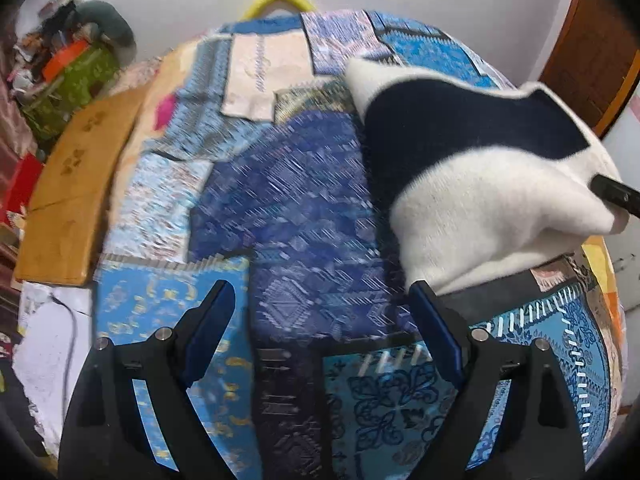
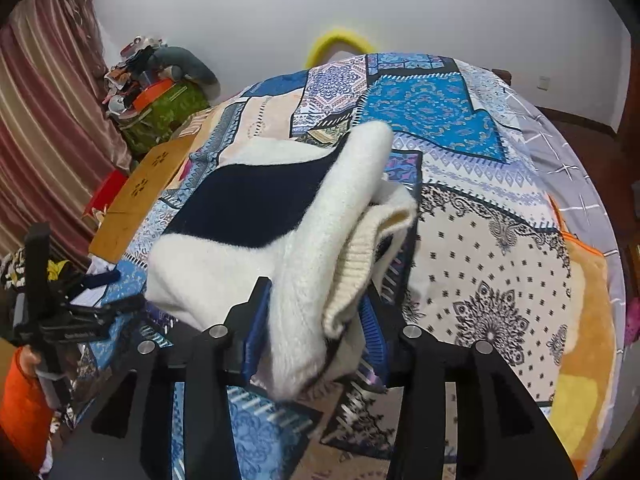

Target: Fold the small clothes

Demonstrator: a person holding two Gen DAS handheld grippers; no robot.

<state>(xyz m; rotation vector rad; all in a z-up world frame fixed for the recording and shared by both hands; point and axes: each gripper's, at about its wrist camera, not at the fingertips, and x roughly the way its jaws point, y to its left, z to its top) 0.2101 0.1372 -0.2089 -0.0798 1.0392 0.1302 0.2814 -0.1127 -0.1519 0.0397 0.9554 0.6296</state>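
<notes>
A white knit sweater with a wide navy band lies partly folded on the patchwork quilt of a bed. My right gripper is closed on a thick bunched fold at the sweater's near edge, ribbed hem included. White cloth fills the gap between its blue pads and droops below them. In the left wrist view a black tip of the right gripper shows at the sweater's right edge. My left gripper hovers open over bare quilt just left of the sweater, with nothing between its fingers. In the right wrist view the left gripper appears at the far left.
A wooden board lies along the bed's left edge. Behind it a green bag stands heaped with clutter, beside a striped curtain. An orange blanket covers the bed's right side. A brown door is at far right.
</notes>
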